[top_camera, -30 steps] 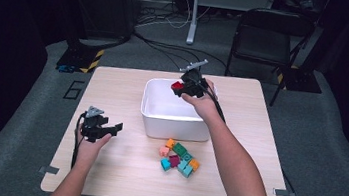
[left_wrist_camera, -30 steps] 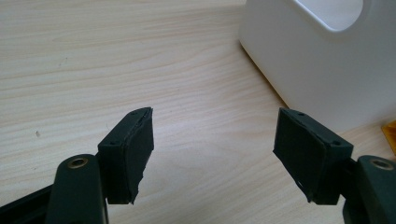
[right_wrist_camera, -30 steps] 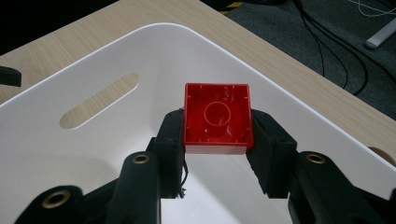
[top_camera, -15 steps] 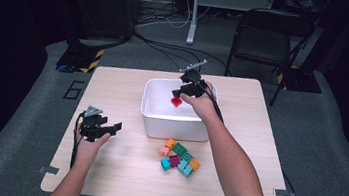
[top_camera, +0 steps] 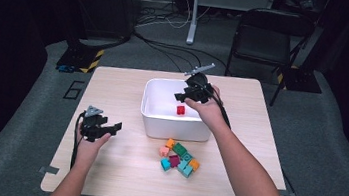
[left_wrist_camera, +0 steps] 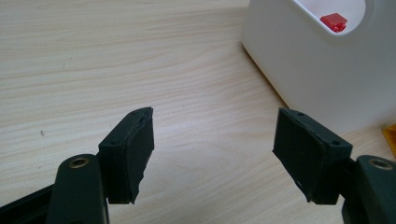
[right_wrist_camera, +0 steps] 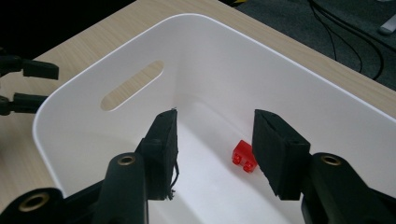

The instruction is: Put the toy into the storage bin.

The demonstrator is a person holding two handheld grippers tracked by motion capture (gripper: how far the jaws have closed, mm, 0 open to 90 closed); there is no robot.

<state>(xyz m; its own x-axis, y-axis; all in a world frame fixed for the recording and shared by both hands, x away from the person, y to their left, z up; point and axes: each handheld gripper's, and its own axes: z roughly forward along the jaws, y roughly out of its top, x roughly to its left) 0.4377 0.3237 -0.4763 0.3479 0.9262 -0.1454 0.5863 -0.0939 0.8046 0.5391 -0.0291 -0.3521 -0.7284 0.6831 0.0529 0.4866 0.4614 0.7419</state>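
Observation:
A white bin [top_camera: 159,121] stands on the wooden table, and a small red brick [top_camera: 180,110] lies on its floor. My right gripper [top_camera: 181,98] hangs over the bin's far right part; its jaws have just been opening and nothing is between them. In the right gripper view the red brick [right_wrist_camera: 244,156] lies loose below the right gripper [right_wrist_camera: 214,154]. My left gripper [top_camera: 114,127] rests open over bare wood at the table's left. In the left gripper view the left gripper [left_wrist_camera: 212,154] is empty, with the white bin [left_wrist_camera: 317,74] and red brick [left_wrist_camera: 334,22] ahead to the right.
A cluster of several coloured bricks [top_camera: 179,157] lies on the table just in front of the bin. A black chair [top_camera: 265,38] and cables stand on the floor beyond the table's far edge.
The red brick left the right gripper and dropped to the bin's floor. The right gripper's jaws have parted and it shifted slightly. The left gripper stayed still.

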